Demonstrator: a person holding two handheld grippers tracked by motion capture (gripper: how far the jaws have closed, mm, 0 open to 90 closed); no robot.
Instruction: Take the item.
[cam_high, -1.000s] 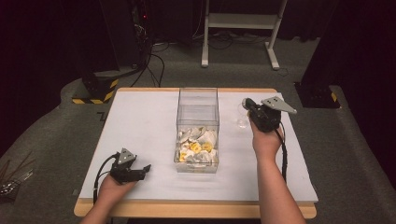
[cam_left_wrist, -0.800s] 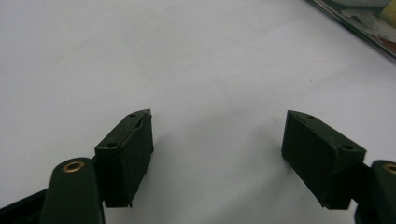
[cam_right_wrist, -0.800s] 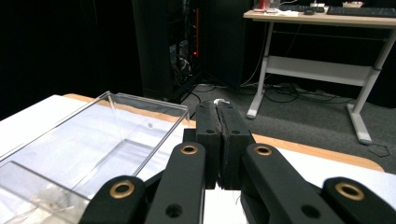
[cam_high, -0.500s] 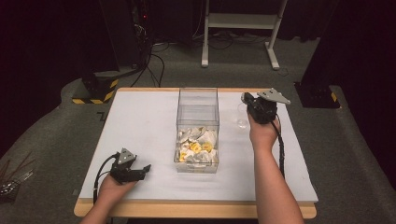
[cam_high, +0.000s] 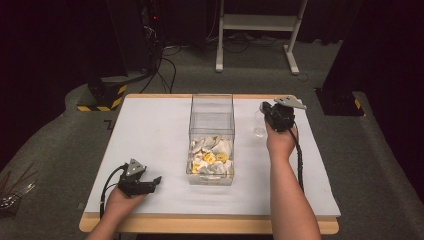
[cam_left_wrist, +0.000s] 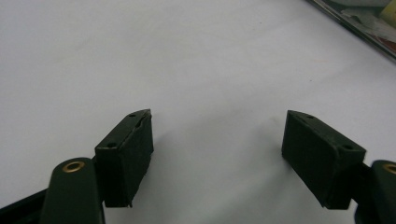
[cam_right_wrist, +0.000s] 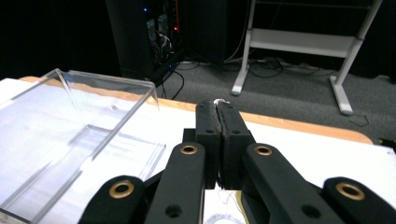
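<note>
A clear plastic box (cam_high: 212, 116) stands mid-table; its near end holds several white and yellow wrapped pieces (cam_high: 210, 158), its far end is bare. To the right of the box, my right gripper (cam_high: 264, 107) is raised above the table. Its jaws are shut on a thin translucent wrapper (cam_high: 259, 130) that hangs below them. In the right gripper view a white edge of that wrapper (cam_right_wrist: 219, 101) pokes out between the closed fingertips of my right gripper (cam_right_wrist: 218, 107), with the box (cam_right_wrist: 70, 140) to the left. My left gripper (cam_high: 153, 182) rests open near the front left; the left gripper (cam_left_wrist: 217, 135) holds nothing.
The white table top (cam_high: 150, 135) has a wooden front edge (cam_high: 200, 224). Beyond the table stand a white metal frame (cam_high: 260, 25), cables on the grey floor and a black-and-yellow striped base (cam_high: 105, 95). The box's lower edge (cam_left_wrist: 359, 25) shows at the top right of the left gripper view.
My right gripper has shifted a little farther away and to the left, still shut on the wrapper. The left gripper has stayed where it was.
</note>
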